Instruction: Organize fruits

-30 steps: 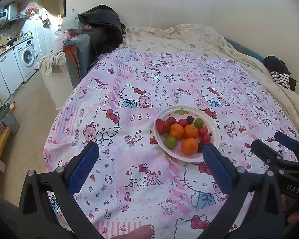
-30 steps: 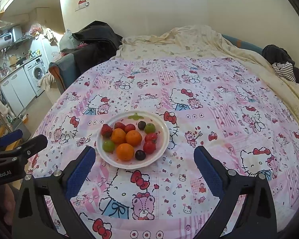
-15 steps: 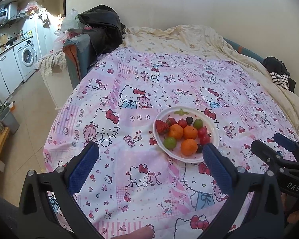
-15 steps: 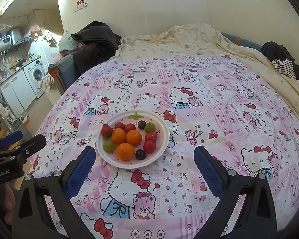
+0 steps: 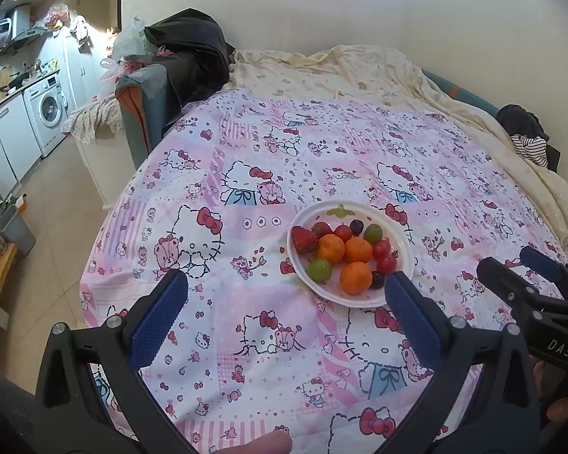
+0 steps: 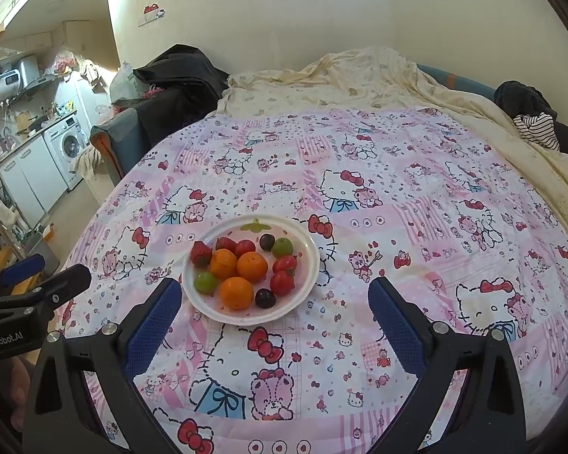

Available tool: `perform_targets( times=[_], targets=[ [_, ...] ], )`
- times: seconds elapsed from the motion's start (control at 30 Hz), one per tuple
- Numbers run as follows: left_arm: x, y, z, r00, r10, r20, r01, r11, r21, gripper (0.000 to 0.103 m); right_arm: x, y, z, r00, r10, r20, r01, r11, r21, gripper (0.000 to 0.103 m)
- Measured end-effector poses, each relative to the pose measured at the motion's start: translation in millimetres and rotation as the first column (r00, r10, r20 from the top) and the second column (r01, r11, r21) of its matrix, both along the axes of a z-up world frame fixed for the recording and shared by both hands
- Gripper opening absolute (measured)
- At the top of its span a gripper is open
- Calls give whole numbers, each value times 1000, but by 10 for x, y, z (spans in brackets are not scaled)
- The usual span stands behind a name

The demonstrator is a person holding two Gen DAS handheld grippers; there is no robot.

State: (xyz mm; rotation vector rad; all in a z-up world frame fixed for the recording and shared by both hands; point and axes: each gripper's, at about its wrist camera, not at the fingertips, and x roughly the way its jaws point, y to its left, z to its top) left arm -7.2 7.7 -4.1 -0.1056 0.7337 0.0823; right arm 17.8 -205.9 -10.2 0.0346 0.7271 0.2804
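A white plate (image 5: 405,242) (image 6: 310,268) lies on a pink Hello Kitty bedspread (image 5: 246,340) (image 6: 416,196). It holds three oranges (image 5: 356,278) (image 6: 236,293), strawberries (image 5: 303,238) (image 6: 200,252), cherry tomatoes (image 5: 386,263) (image 6: 282,283), green grapes (image 5: 319,268) (image 6: 205,282) and dark grapes (image 5: 377,279) (image 6: 265,297). My left gripper (image 5: 284,291) is open and empty, above the bedspread just short of the plate; its right finger is near the plate's front rim. My right gripper (image 6: 274,291) is open and empty, with the plate just ahead between its fingers.
A cream blanket (image 5: 340,68) (image 6: 359,79) covers the far end of the bed. Dark clothes (image 5: 193,49) are piled on a chair at the far left. A striped garment (image 6: 536,128) lies at the far right. The bed's left edge drops to a tiled floor (image 5: 56,196) by a kitchen.
Both grippers have drifted slightly; the plate sits a little higher and further left in the left wrist view. Both grippers stay open and nothing was picked up.
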Motion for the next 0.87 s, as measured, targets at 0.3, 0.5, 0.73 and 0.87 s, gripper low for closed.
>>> perform_targets(
  times=[0.3,0.5,0.73,0.87],
  targets=[
    [2,9,-2,1000,2,2,-2,1000,0,103,0,6,9,1000,-1,1,1,1000,2,101],
    [2,9,0,1000,2,1,-2,1000,2,103,1,6,10,1000,-2,1,2,1000,2,101],
    [-1,9,1,1000,3,1,-3,1000,0,103,1,14,9,1000,0,0,0,1000,0,101],
    [-10,7,-7,1000,1,6,-1,1000,7,103,0,13,4,1000,-2,0,2,1000,1,101]
  ],
)
